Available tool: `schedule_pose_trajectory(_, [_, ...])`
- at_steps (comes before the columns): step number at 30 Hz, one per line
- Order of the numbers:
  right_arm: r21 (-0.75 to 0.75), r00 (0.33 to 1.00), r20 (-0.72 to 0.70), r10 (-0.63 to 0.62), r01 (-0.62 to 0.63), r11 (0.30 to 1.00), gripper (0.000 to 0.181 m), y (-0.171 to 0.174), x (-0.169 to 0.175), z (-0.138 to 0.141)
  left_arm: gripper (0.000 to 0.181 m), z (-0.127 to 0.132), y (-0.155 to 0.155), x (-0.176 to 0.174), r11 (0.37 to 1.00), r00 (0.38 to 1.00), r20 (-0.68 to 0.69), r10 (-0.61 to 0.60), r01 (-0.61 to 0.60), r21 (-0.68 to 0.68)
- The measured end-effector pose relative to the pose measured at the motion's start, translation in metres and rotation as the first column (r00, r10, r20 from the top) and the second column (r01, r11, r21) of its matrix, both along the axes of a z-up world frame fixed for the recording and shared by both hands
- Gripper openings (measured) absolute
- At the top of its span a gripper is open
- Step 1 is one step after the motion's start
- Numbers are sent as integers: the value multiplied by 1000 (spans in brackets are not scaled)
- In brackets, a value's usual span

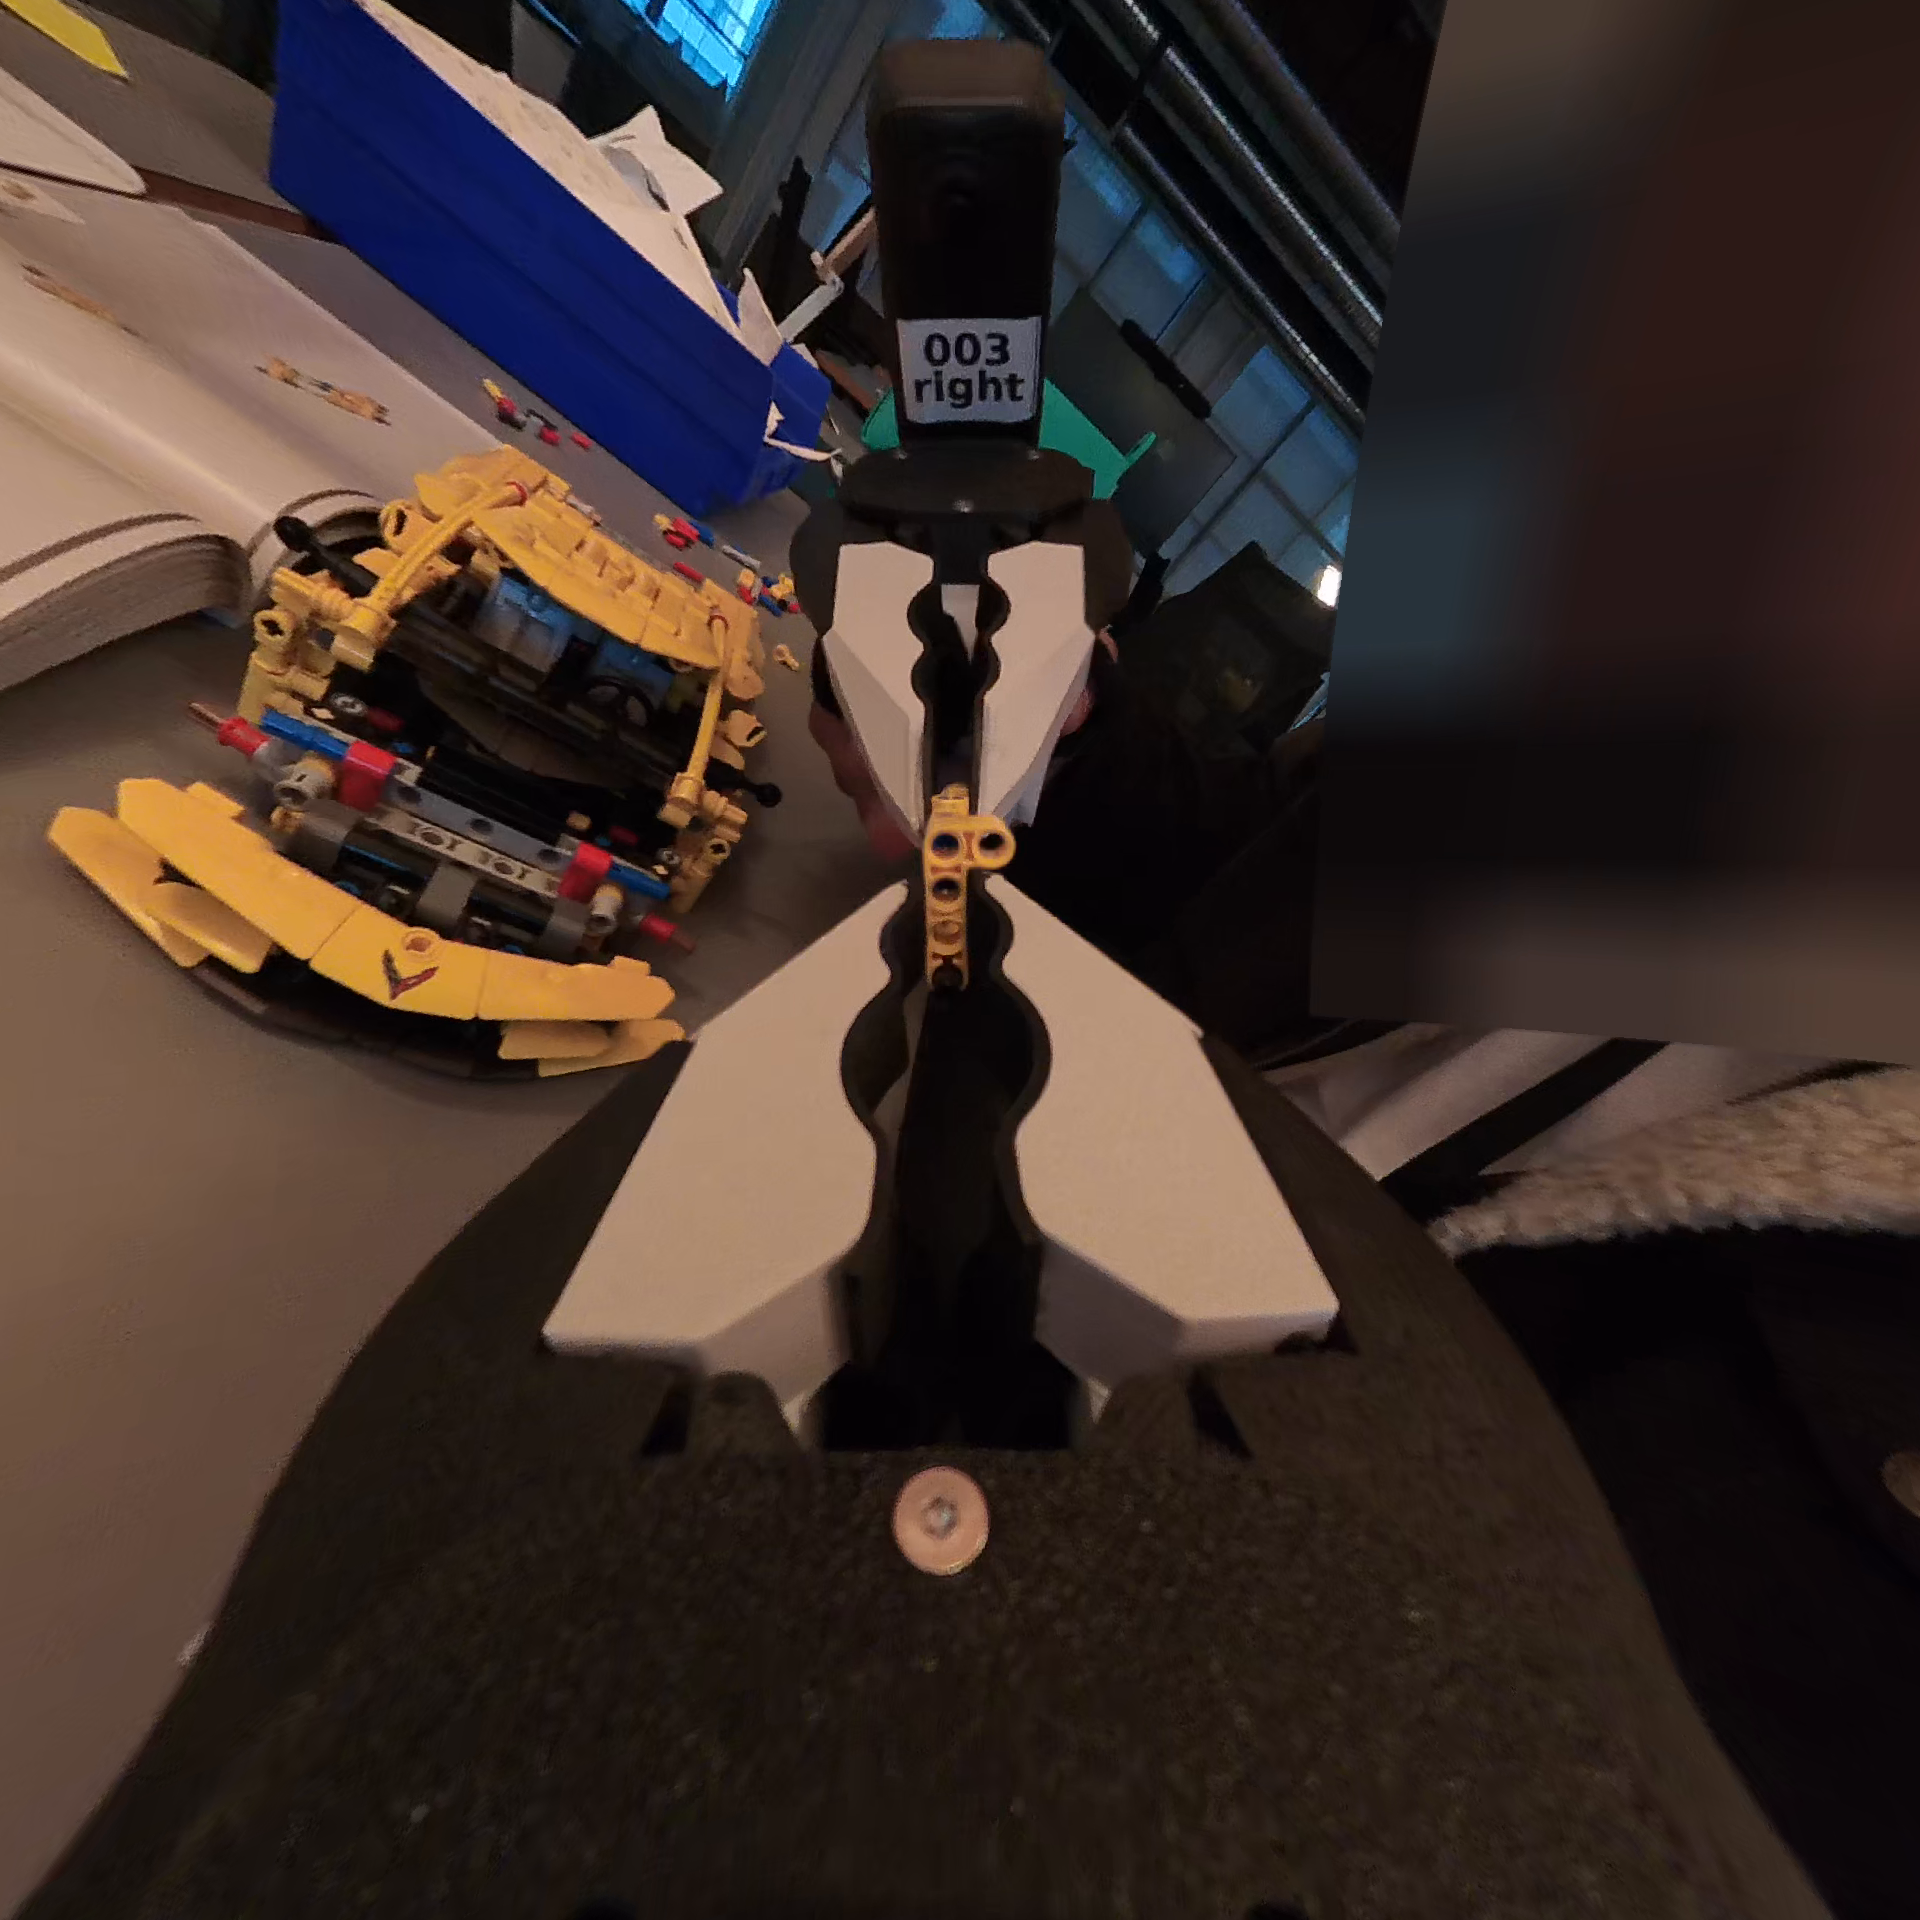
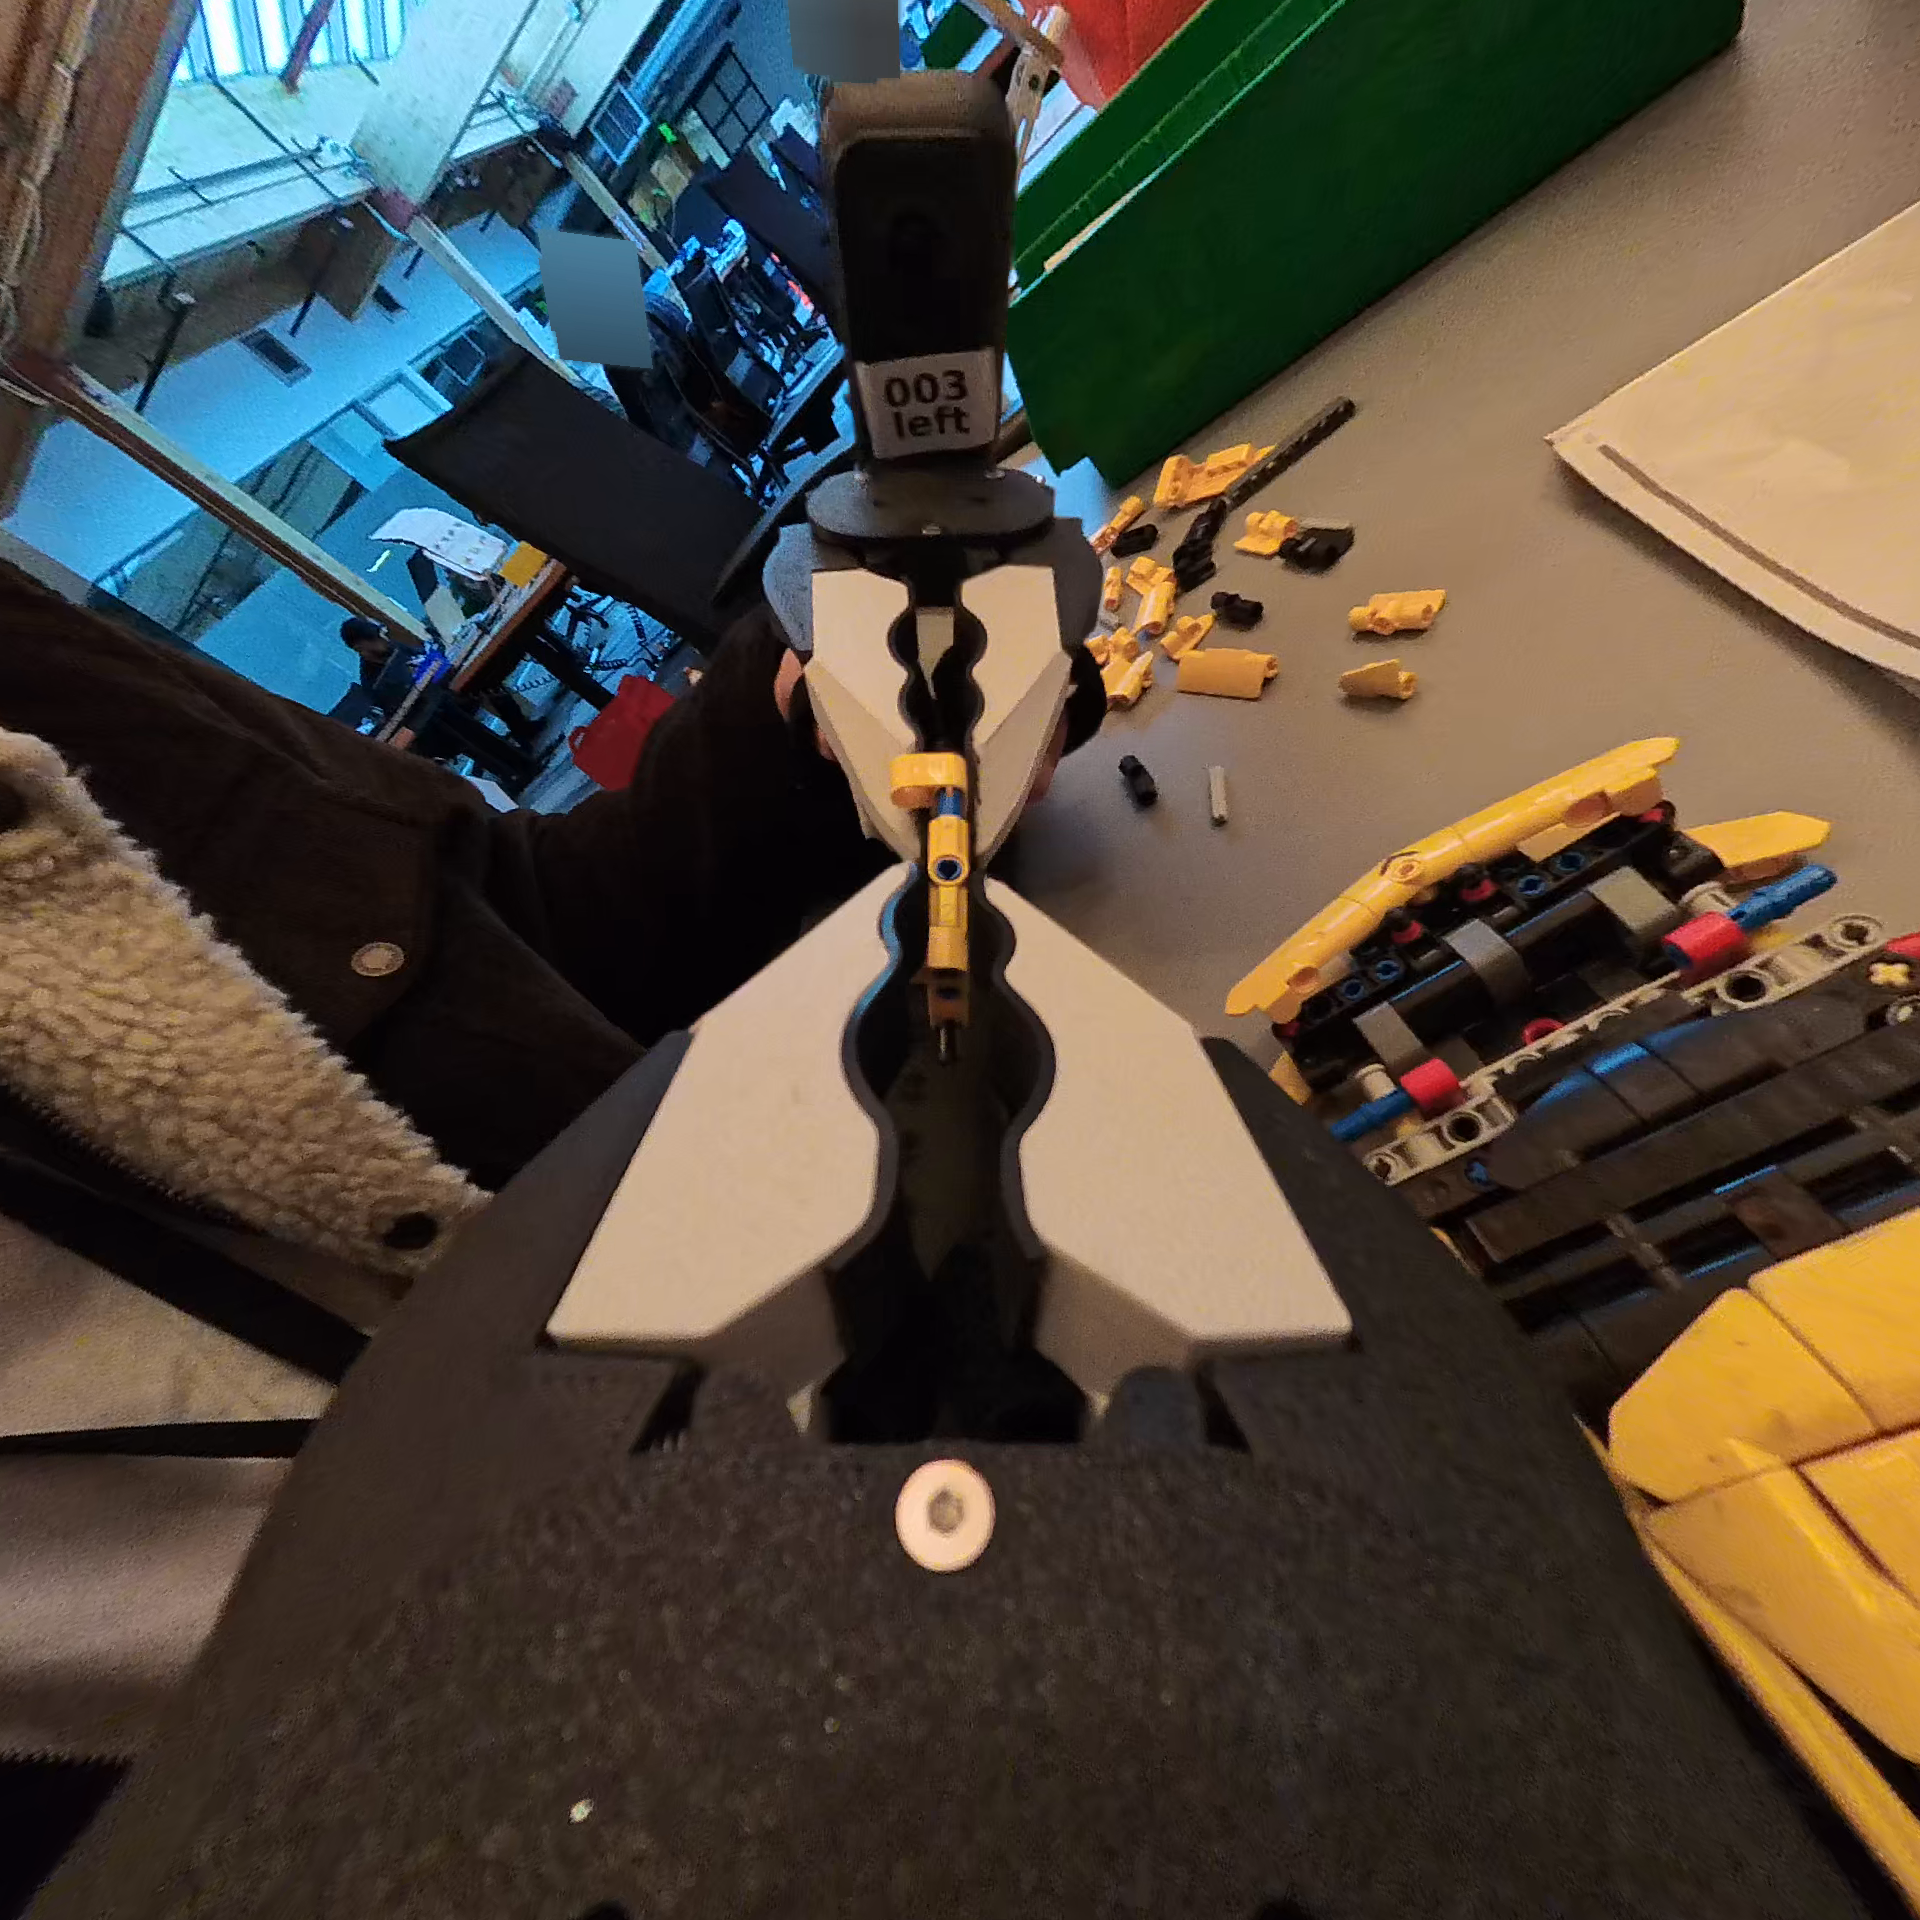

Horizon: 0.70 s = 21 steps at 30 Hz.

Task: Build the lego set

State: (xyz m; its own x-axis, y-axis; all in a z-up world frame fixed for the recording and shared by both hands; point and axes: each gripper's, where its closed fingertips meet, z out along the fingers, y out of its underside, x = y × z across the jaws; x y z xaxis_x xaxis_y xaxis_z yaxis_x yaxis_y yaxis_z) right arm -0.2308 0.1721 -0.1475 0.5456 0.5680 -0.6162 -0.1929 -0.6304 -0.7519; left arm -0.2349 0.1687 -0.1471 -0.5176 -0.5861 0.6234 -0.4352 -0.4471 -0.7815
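The left gripper (image 1: 943, 935) is clenched on a small yellow lego beam (image 1: 948, 904), a narrow piece with round holes whose long axis runs straight out along the gripper's fingers. Directly opposite, tip to tip with it, the right gripper (image 1: 951, 795) is also closed, pinching the far end of the same little assembly; the two grippers face each other along one line, held in the air above the table (image 1: 260, 1247). In the right wrist view the right gripper (image 2: 943, 935) grips a yellow part with a blue pin (image 2: 943, 868) showing in it, and the left gripper (image 2: 930, 790) beyond holds a short yellow cross-piece (image 2: 925, 777) at the other end. The coming move seems to turn on this shared axis: pressing the pieces together would mean pushing along it, neither gripper nearer than the other. Away from the beam, on the left gripper's left side, the half-built yellow lego car (image 1: 436, 748) rests on the table, well apart. Beyond the car lie an open instruction book (image 1: 156, 416) and a blue bin (image 1: 499, 239). Loose yellow and black pieces (image 2: 1226, 623) are scattered near a green bin (image 2: 1299, 229).
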Motion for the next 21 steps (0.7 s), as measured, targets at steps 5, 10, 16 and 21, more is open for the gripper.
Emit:
schedule_pose_trajectory(5, [10, 997, -21, 72, -72, 997, 5, -8, -7, 2, 7, 4, -10, -7, 993, 995, 0, -96, 96, -70])
schedule_pose_trajectory(10, [-8, 995, -4, 97, -97, 995, 5, -12, -8, -3, 6, -1, -14, -7, 990, 992, -30, -124, 121, -70])
schedule_pose_trajectory(16, [-26, 997, 7, 76, -76, 997, 6, -9, -1, -7, 7, -7, -12, -1, 996, 994, -62, -85, 83, -43])
schedule_pose_trajectory(21, [-8, 998, -31, 48, -49, 999, 6, -3, 0, -4, 7, -3, -6, 0, 995, 997, -52, -64, 60, -79])
